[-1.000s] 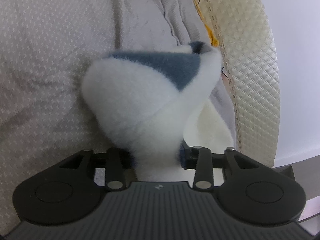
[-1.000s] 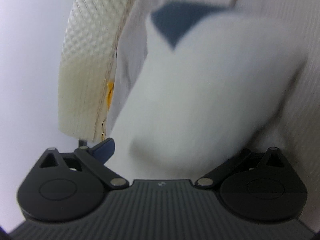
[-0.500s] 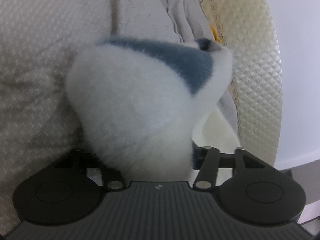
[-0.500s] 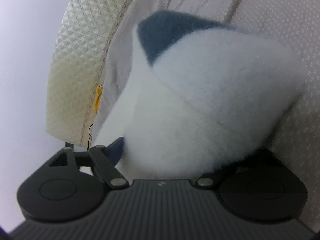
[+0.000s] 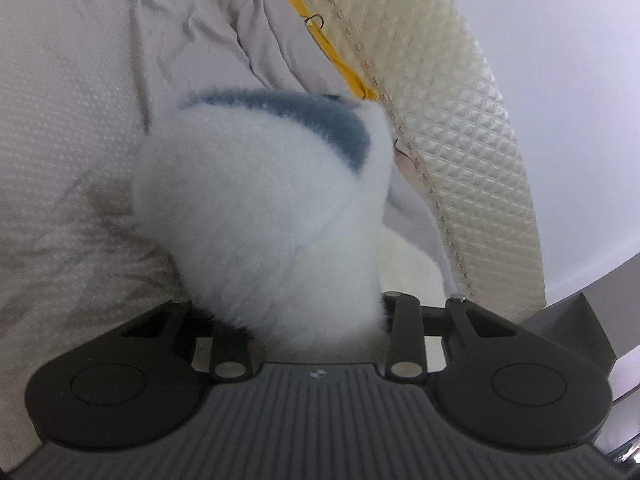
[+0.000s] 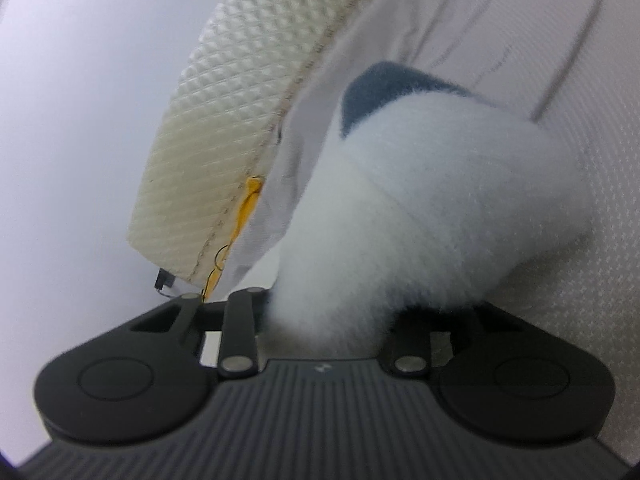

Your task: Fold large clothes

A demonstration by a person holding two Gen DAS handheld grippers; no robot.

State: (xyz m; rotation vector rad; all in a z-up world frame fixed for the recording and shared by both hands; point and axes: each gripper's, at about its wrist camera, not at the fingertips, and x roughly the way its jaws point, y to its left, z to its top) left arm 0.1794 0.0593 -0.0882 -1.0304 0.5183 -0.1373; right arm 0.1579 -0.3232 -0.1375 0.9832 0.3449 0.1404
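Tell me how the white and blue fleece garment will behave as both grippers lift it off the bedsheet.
The fleece garment will probably flop: it bunches in soft rounded folds above the left gripper. It looks light for its bulk, fluffy and thick. Its pile should resist slipping, with the right gripper having just closed on it, though unheld parts may drag over the bedsheet.

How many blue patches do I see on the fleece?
1, at the far top of the white fleece: blue patch, also seen by the right camera. Others may be hidden.
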